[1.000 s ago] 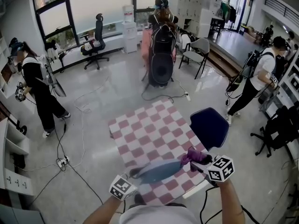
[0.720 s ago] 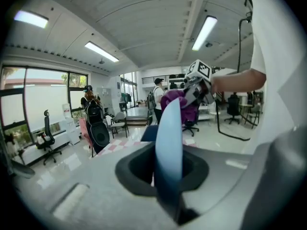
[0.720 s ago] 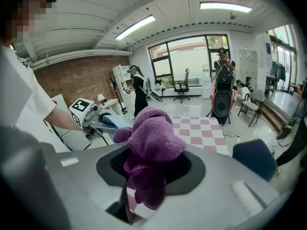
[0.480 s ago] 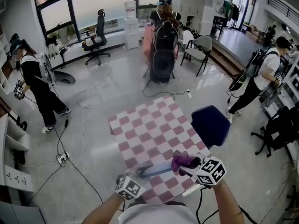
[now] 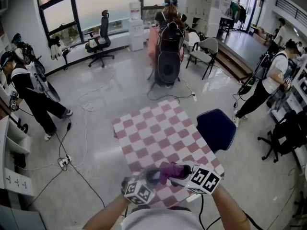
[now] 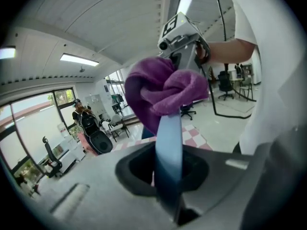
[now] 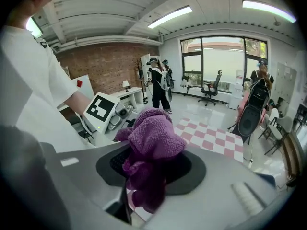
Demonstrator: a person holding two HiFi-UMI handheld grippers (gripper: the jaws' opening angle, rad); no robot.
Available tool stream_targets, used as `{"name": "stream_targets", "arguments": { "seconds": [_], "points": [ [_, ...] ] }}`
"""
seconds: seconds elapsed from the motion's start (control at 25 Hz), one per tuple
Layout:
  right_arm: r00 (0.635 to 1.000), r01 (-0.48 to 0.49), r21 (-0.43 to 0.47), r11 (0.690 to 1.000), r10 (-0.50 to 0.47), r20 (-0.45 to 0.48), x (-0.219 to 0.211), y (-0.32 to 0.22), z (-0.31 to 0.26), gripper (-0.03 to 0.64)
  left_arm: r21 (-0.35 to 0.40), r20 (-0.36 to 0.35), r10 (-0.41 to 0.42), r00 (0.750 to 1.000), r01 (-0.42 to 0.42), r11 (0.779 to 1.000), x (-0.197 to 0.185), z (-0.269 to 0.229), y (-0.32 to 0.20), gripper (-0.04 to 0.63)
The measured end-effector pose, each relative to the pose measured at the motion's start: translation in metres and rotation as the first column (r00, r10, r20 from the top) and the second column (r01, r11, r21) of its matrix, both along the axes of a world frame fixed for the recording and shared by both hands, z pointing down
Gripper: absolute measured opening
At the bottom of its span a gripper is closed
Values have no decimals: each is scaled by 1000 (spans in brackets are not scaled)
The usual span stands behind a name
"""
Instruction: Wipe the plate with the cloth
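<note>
Open-plan office/lab space, evid.: glossy grey floor (image 5: 120,87) w/ trailing cables (image 5: 58,147), swivel office chair (image 5: 100,38), full-height windows (image 5: 103,4), lockers (image 5: 197,3), ceiling strip lights (image 7: 170,16), brick wall (image 7: 103,63) & several persons (image 5: 29,96) in backpack gear around a checkered tabletop (image 5: 158,133).
</note>
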State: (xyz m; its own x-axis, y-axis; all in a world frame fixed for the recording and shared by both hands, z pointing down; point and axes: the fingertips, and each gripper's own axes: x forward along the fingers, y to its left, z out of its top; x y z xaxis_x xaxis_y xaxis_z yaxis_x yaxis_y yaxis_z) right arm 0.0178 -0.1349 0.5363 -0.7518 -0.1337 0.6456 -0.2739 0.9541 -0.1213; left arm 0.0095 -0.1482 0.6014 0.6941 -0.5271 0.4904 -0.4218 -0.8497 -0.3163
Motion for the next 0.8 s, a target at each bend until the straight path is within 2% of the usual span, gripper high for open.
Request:
{"name": "stream_targets", "arguments": {
  "seconds": [0.2,0.4,0.64,0.8],
  "points": [
    [996,62,25,998,-61,-59,-26,9,1,156,3,10,40,999,-40,999,16,-2,10,38],
    [995,67,-14,998,-68,-68,-29,11,7,155,37,19,65,998,-66,997,22,-2,21,38],
    [997,-62,-97,993,66,30,7,-8,10,155,26,-14,21,1000,-21,999,8,-3,26,38],
    [975,-176,-151,973,193,109,37,-26,6,155,28,-55,-25,998,27,999,0,-15,25,38]
  ]
}}
